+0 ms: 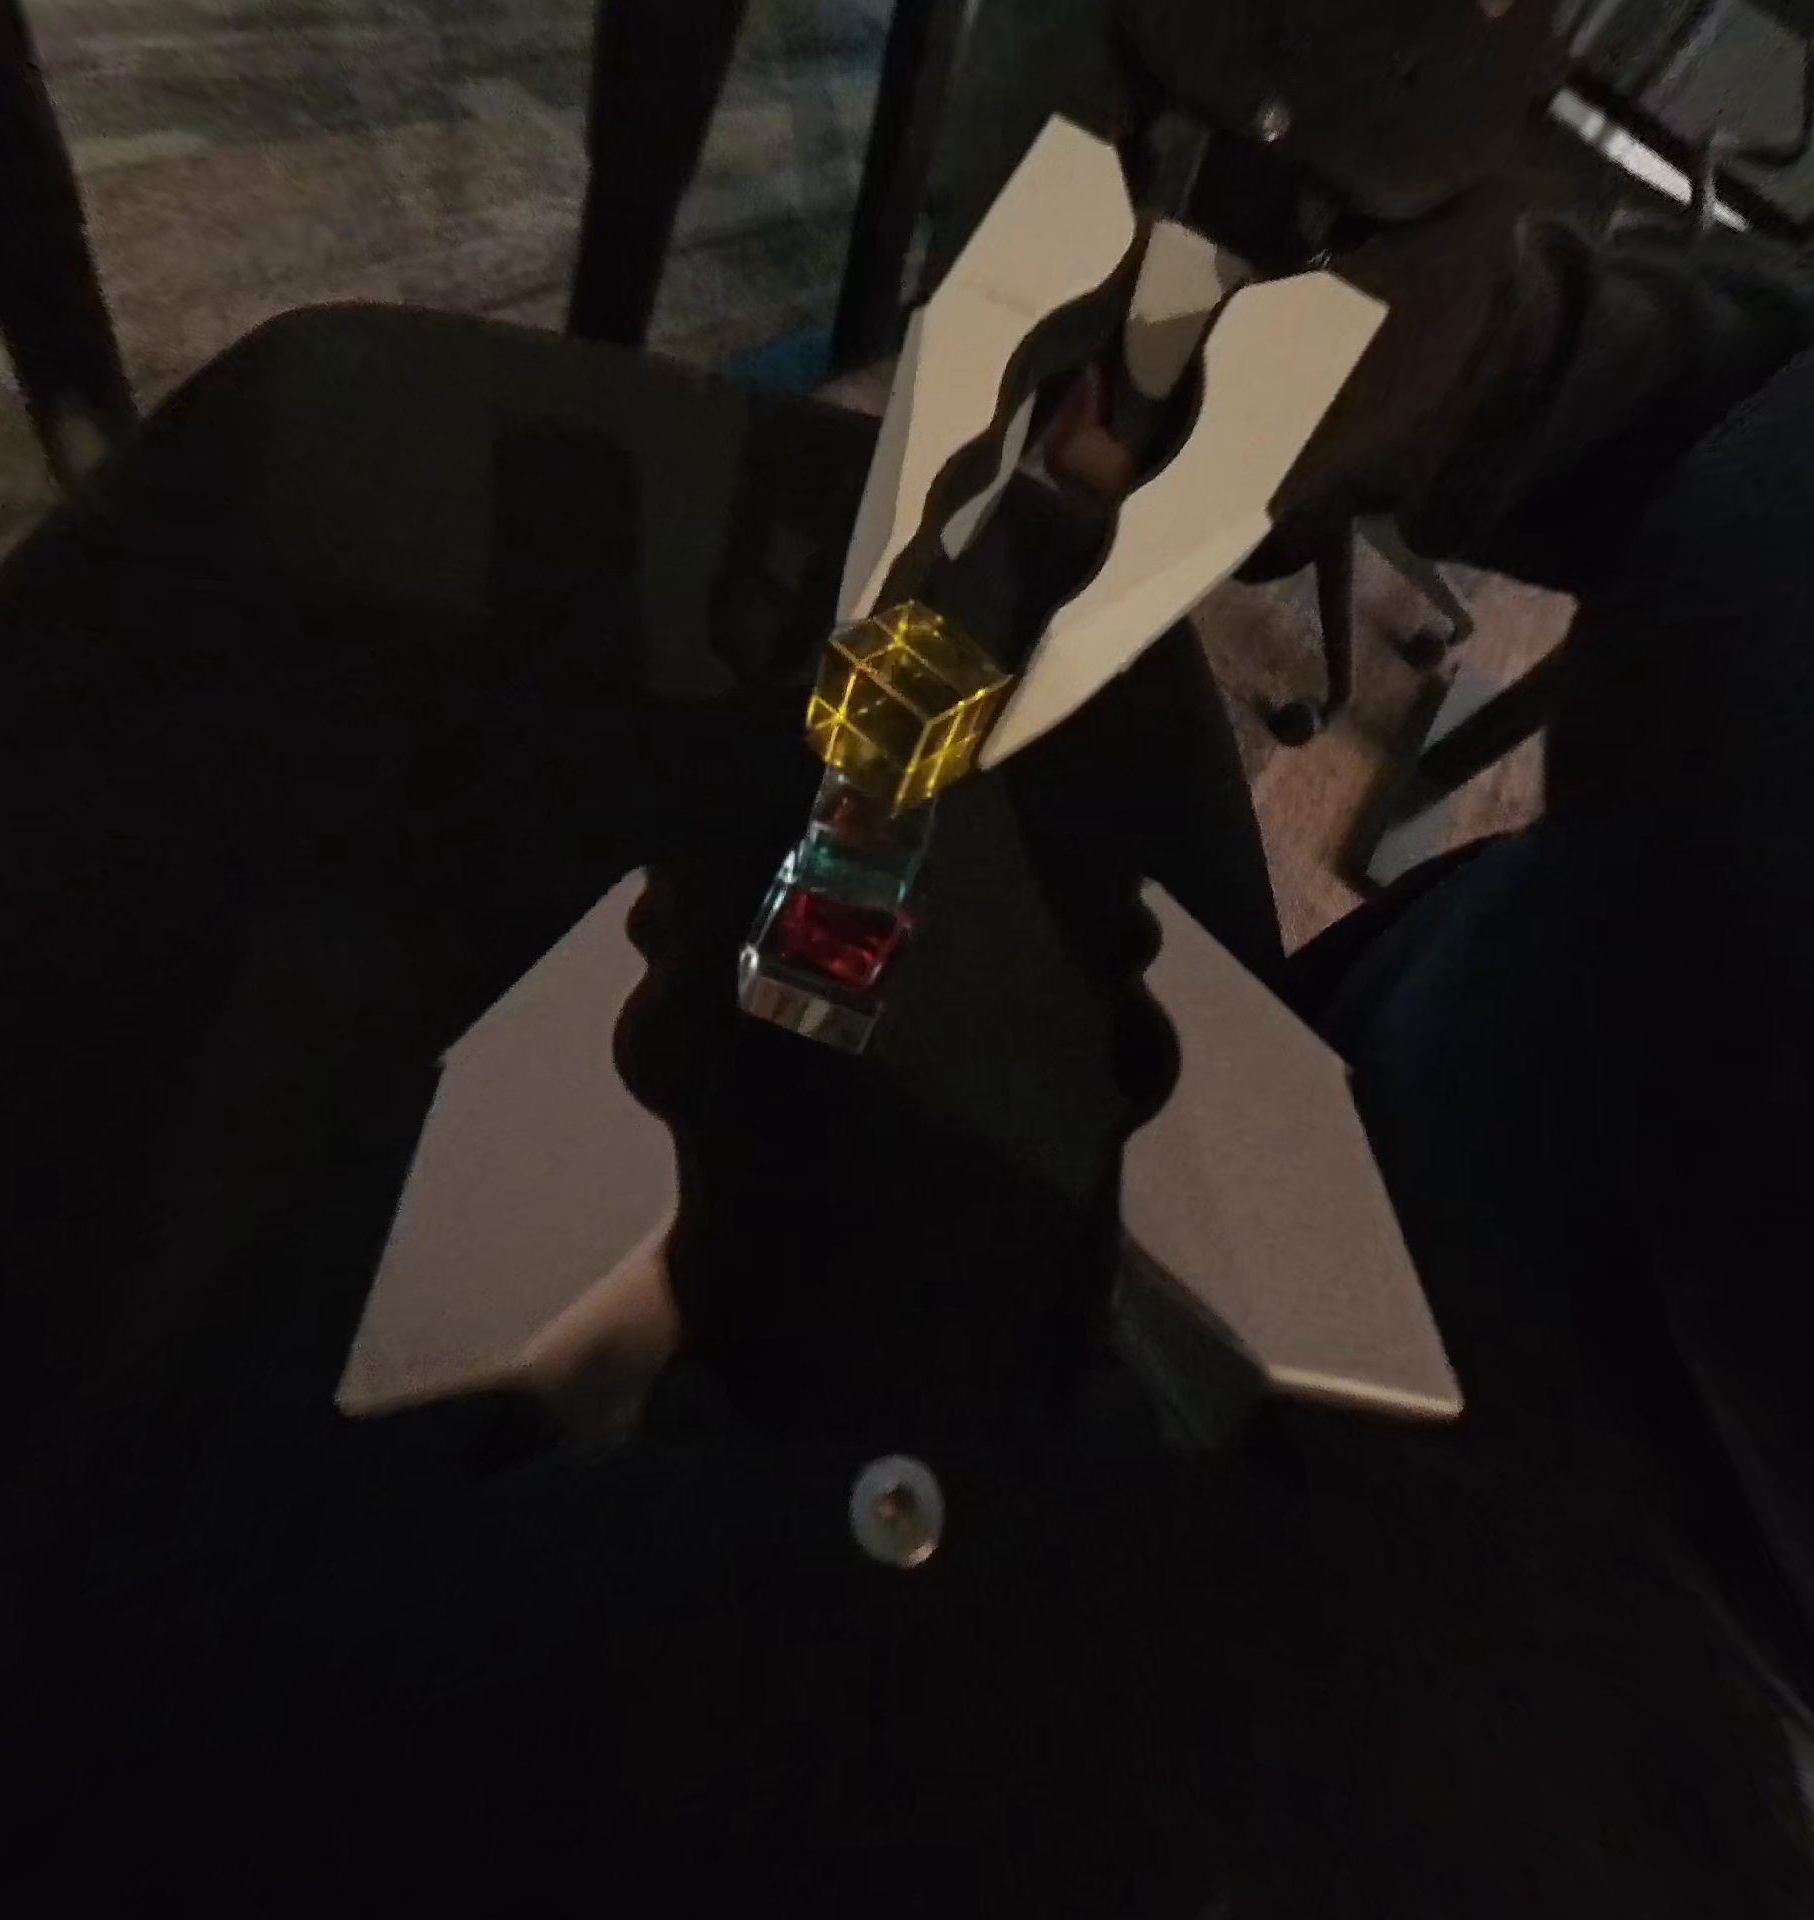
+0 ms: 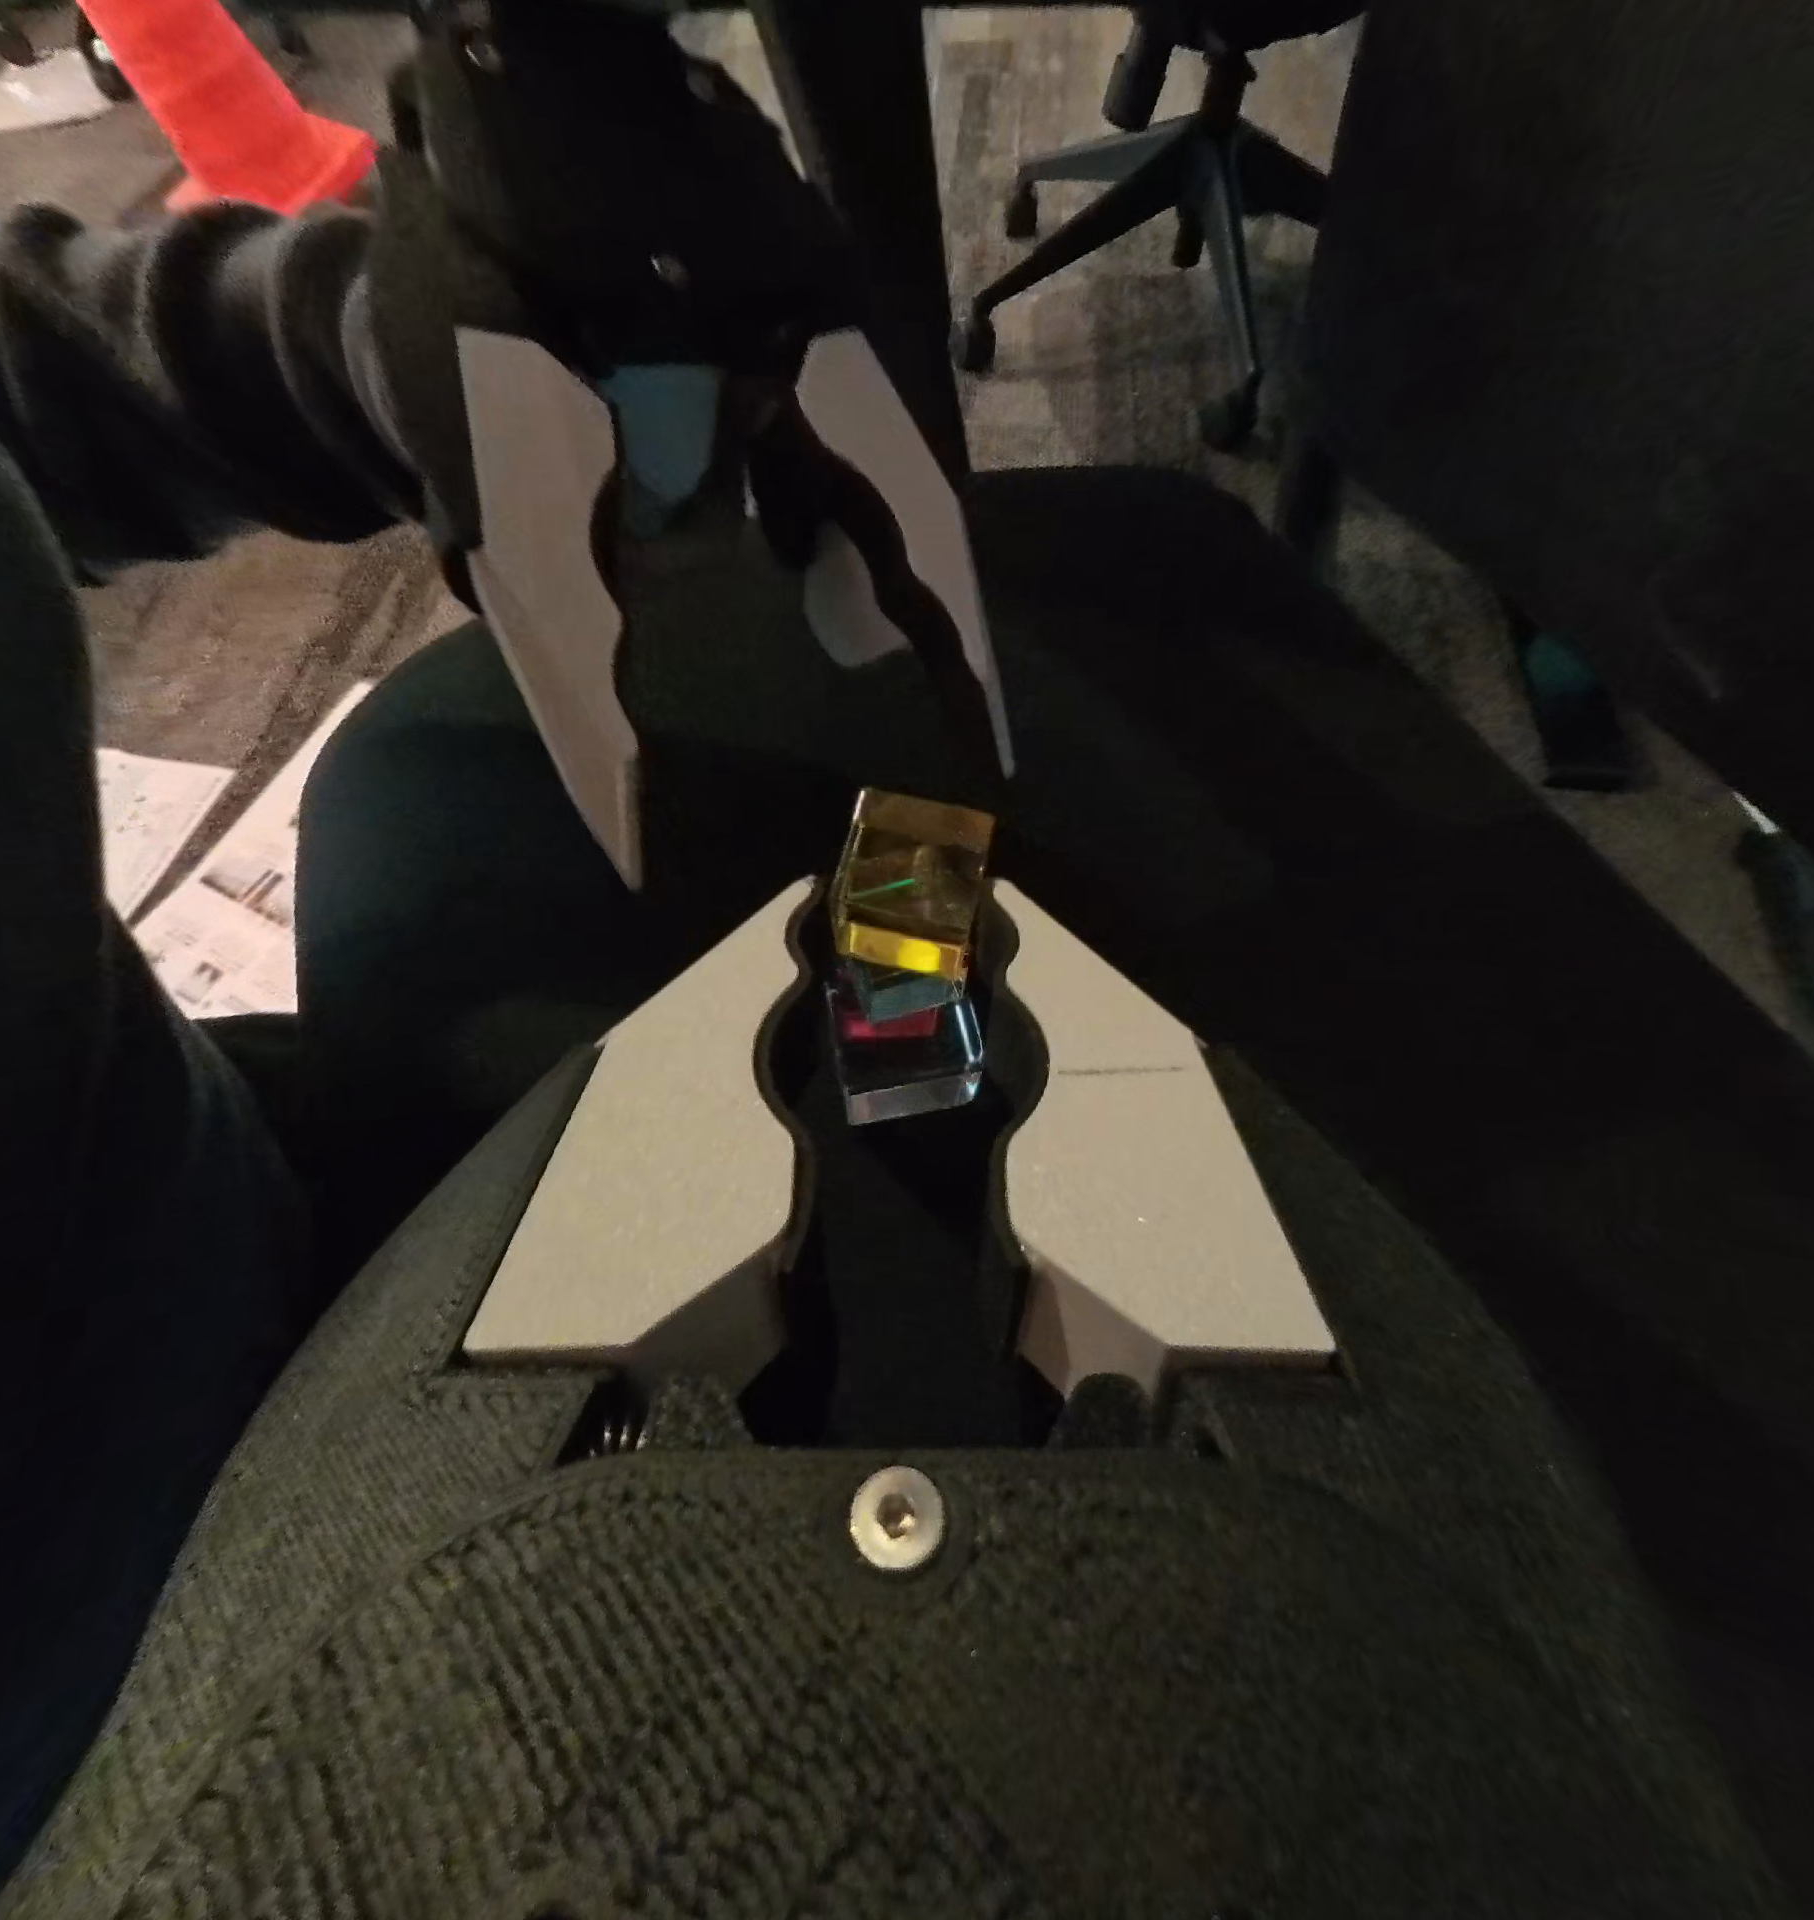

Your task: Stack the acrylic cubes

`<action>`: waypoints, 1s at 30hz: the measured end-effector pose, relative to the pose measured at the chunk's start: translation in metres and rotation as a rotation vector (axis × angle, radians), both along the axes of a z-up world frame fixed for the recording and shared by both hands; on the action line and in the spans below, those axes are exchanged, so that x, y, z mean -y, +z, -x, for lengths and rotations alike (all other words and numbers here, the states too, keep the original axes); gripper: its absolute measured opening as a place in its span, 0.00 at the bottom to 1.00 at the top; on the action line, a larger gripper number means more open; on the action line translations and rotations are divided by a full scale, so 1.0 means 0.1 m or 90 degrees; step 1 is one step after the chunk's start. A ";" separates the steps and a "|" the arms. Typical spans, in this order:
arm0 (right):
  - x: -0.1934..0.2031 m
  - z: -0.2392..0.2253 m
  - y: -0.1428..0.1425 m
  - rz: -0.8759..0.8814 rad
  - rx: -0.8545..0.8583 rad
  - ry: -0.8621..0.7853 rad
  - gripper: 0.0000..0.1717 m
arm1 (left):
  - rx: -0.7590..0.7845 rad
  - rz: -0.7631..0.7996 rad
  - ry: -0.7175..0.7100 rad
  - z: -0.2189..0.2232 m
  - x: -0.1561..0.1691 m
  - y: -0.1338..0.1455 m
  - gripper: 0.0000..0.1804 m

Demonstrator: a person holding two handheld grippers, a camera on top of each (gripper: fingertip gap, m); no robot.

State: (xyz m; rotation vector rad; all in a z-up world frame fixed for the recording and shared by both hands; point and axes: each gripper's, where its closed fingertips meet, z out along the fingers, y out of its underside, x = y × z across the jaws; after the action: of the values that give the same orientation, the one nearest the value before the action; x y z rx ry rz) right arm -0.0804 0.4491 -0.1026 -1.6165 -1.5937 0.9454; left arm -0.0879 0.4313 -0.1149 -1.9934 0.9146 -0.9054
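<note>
A small stack of see-through cubes stands on a black chair seat (image 1: 363, 727). From the bottom I see a clear cube (image 1: 809, 1003), a red one (image 1: 841, 930) and a teal one (image 1: 851, 862). A yellow cube (image 1: 908, 696) is on top. My right gripper (image 2: 903, 883) is shut on the yellow cube (image 2: 913, 883), one pad on each side. In the left wrist view it (image 1: 929, 686) reaches in from the top. My left gripper (image 1: 892, 881) is wide open, its fingers (image 1: 529, 1122) well clear of the stack on both sides. The right wrist view shows it open beyond the stack (image 2: 818, 826).
An orange cone (image 2: 248, 114) and an office chair base (image 2: 1173, 208) stand on the carpet behind. A newspaper (image 2: 207, 883) lies on the floor at left. Dark table legs (image 1: 633, 156) rise behind the seat. A person's dark sleeve (image 2: 186, 343) shows at upper left.
</note>
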 end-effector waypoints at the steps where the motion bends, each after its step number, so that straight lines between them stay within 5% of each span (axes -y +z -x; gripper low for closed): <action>1: 0.00 0.01 -0.03 0.003 0.008 0.003 0.16 | 0.008 0.003 0.013 0.03 0.02 0.01 0.48; 9: 0.01 0.02 -0.04 0.043 0.004 0.023 0.22 | 0.035 0.034 0.096 0.13 0.12 0.01 0.51; 16: -0.11 -0.26 0.33 0.026 -0.139 -0.008 0.33 | 0.027 -0.006 0.244 0.11 0.24 0.09 0.51; 30: -0.20 -0.42 0.68 0.008 -0.217 -0.044 0.28 | -0.018 -0.236 0.441 0.13 0.31 0.82 0.45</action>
State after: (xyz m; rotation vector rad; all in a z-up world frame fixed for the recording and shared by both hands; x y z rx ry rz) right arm -0.0384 0.4688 -0.0345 -1.4201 -1.2930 1.1271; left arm -0.1005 0.4000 -0.0327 -1.7996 0.3157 -0.2895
